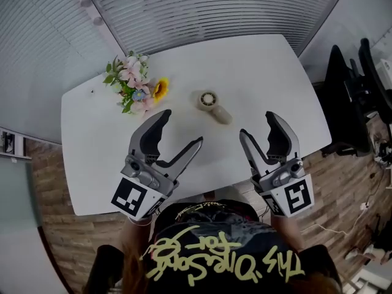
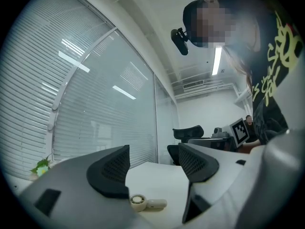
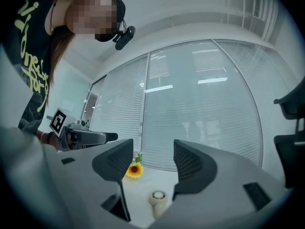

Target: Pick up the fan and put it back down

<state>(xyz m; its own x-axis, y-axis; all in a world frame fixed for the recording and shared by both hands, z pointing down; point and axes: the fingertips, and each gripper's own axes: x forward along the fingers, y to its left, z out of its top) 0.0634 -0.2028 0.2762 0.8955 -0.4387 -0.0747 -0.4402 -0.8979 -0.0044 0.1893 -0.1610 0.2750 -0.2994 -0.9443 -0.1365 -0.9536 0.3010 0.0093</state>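
Note:
A small cream hand-held fan (image 1: 213, 105) lies flat on the white table (image 1: 269, 72), round head toward the window, handle pointing near-right. It also shows as the fan (image 2: 145, 203) between the left jaws' line of sight and as the fan (image 3: 157, 200) in the right gripper view. My left gripper (image 1: 181, 131) hovers open over the table's near side, left of the fan. My right gripper (image 1: 261, 131) hovers open on the fan's near right. Both hold nothing and are apart from the fan.
A bunch of pink flowers with a sunflower (image 1: 136, 86) lies at the table's far left, the sunflower (image 3: 134, 170) also visible ahead of the right jaws. Black office chairs (image 1: 349, 97) stand off the table's right end. Blinds (image 1: 208, 11) run behind the table.

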